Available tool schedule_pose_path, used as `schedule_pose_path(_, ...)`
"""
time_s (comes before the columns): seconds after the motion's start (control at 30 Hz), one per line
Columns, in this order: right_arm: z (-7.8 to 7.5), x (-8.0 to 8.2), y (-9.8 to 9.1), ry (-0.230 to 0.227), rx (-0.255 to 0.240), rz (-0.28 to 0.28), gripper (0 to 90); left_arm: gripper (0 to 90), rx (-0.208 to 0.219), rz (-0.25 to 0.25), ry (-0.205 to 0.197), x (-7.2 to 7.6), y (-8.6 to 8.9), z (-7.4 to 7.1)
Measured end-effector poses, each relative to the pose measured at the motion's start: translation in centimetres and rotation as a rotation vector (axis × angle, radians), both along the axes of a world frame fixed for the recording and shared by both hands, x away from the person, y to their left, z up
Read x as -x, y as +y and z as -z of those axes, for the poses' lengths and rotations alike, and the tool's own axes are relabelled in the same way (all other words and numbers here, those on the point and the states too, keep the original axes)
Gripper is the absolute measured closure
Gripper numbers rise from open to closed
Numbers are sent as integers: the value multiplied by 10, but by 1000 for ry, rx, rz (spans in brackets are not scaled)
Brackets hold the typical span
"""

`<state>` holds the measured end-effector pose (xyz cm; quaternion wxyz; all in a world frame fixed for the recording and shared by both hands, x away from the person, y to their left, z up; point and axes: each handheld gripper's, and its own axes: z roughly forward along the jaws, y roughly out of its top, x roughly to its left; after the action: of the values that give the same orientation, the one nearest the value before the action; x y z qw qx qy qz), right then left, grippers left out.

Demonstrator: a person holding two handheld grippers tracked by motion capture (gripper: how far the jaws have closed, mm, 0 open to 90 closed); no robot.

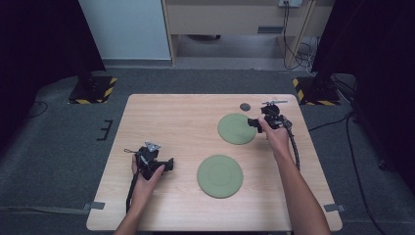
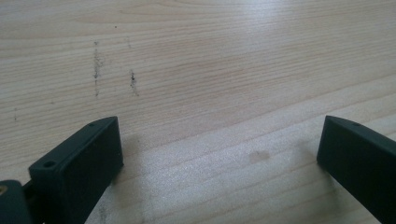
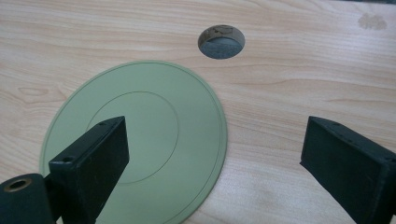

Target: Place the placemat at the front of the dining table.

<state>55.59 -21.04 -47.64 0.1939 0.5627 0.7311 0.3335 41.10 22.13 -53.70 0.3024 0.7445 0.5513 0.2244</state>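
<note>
Desk (image 1: 161,112) with two green discs, a cable hole and two hand-held grippers.

High view: far disc (image 1: 237,129) toward the right edge, near disc (image 1: 220,176) toward the front edge, cable hole (image 1: 244,106) near the far edge; left gripper (image 1: 169,164) front-left, right gripper (image 1: 252,122) at the far disc's right rim.
Left gripper view: jaws apart over bare wood, faint scuff marks (image 2: 97,65) ahead.
Right gripper view: jaws apart, one over the far disc, one over wood; hole beyond.

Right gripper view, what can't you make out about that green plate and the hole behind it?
- Far plate: its near left part sits behind a black finger; the lower rim is cut off by the frame's bottom edge.
- Hole in the table: what the grey surface inside it is cannot be told.
</note>
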Motion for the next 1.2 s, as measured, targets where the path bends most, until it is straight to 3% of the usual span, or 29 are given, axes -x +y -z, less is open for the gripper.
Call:
schedule_pose_path(0.2,-11,16,-2,-21,8,-7,71,0,0,30,1,1,3,0)
schedule_pose_path(0.47,-28,40,-13,-50,14,10,71,0,-1,34,1,2,3,0)
schedule_pose_path(1.2,-25,71,-34,-40,-2,-4,64,0,-1,34,1,2,3,0)
